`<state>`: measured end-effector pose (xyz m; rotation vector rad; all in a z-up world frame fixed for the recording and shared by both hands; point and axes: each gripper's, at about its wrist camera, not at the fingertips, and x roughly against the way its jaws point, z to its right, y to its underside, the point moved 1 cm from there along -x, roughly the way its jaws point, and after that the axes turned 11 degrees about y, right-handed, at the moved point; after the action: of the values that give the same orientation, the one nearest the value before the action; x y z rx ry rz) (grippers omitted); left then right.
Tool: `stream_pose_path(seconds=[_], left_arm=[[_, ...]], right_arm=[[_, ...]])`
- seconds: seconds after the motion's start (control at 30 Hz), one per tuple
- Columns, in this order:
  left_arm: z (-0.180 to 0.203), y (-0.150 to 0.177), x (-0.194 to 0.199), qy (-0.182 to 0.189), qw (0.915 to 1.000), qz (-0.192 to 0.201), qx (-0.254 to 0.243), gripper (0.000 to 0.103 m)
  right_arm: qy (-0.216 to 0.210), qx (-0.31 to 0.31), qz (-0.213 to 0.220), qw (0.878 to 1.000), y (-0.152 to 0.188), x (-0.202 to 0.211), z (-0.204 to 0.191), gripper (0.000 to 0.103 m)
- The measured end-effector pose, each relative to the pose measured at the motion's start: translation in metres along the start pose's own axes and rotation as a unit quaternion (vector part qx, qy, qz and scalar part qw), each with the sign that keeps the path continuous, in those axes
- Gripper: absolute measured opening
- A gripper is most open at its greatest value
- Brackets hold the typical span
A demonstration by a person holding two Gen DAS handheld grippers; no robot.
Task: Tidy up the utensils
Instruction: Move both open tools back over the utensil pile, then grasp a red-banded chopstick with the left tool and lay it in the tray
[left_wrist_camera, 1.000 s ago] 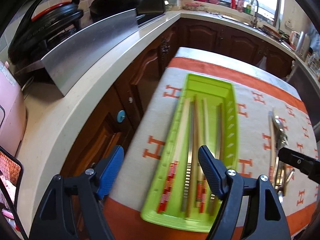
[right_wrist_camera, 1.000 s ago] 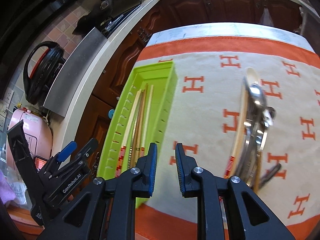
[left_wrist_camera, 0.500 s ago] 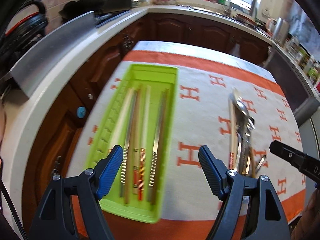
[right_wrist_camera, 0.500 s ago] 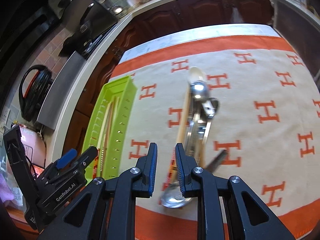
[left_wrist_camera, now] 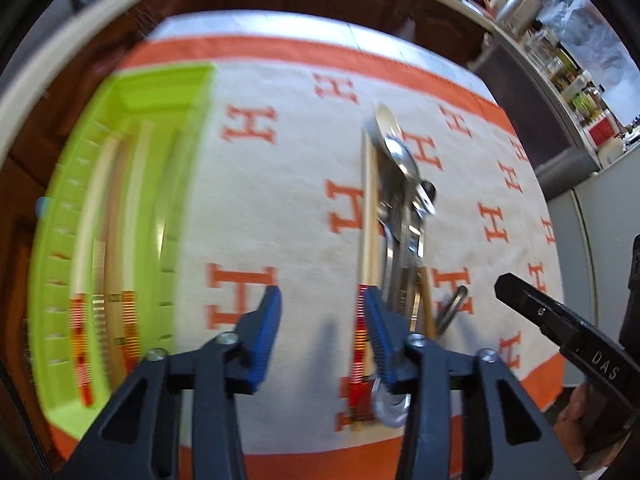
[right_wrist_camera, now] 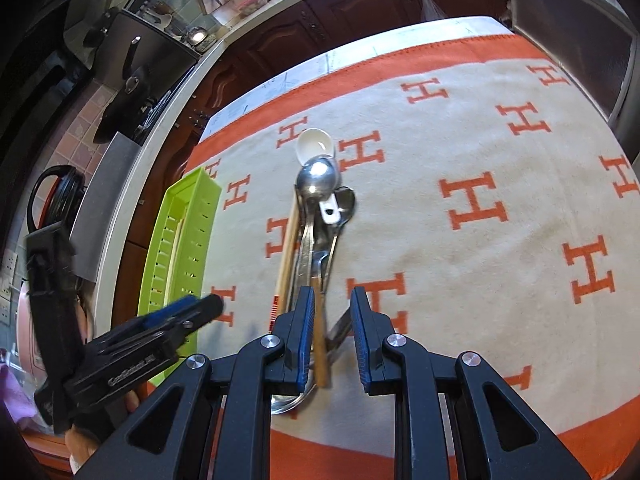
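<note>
You have swung both hands away from the green tray [left_wrist_camera: 120, 216] and over the loose pile of utensils [right_wrist_camera: 316, 220] in the middle of the blanket-covered table [right_wrist_camera: 480, 280]. Your left tongs [left_wrist_camera: 320, 336] have just been closing from a wide spread to a half-open gap; nothing sits between the pads, though the red-banded chopstick [left_wrist_camera: 366, 240] lies right at the right-hand pad, perhaps touching; the blur makes that hard to call. Your right tongs [right_wrist_camera: 330, 336] stand narrowly apart, straddling a wooden handle [right_wrist_camera: 320, 340] without pinching it. The tray already holds several chopsticks, so the sorting is partly done; the pile is what remains, and you look lined up for the next pick.
</note>
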<state>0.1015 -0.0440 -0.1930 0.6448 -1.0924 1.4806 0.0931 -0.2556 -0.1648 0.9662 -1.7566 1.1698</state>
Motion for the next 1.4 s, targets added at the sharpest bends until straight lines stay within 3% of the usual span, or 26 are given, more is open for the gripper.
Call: stream_pose_path(seconds=[0.1, 0.43, 1.3, 1.4], left_arm=[[0.001, -0.007, -0.018, 0.007, 0.9998, -0.02, 0.008, 0.028], [0.013, -0.017, -0.051, -0.028, 0.998, -0.054, -0.02, 0.025], [0.039, -0.034, -0.075, -0.098, 0.9896, -0.058, -0.088, 0.03], [0.038, -0.035, -0.075, -0.099, 0.9894, -0.056, -0.09, 0.022]], right_arm=[[-0.005, -0.008, -0.008, 1.0, -0.004, -0.009, 0.008, 0.019], [-0.019, -0.021, -0.022, 0.999, -0.011, -0.028, 0.024, 0.019], [-0.028, -0.023, -0.027, 0.999, -0.009, -0.037, 0.026, 0.019], [-0.027, -0.023, -0.028, 0.999, -0.008, -0.037, 0.027, 0.019]])
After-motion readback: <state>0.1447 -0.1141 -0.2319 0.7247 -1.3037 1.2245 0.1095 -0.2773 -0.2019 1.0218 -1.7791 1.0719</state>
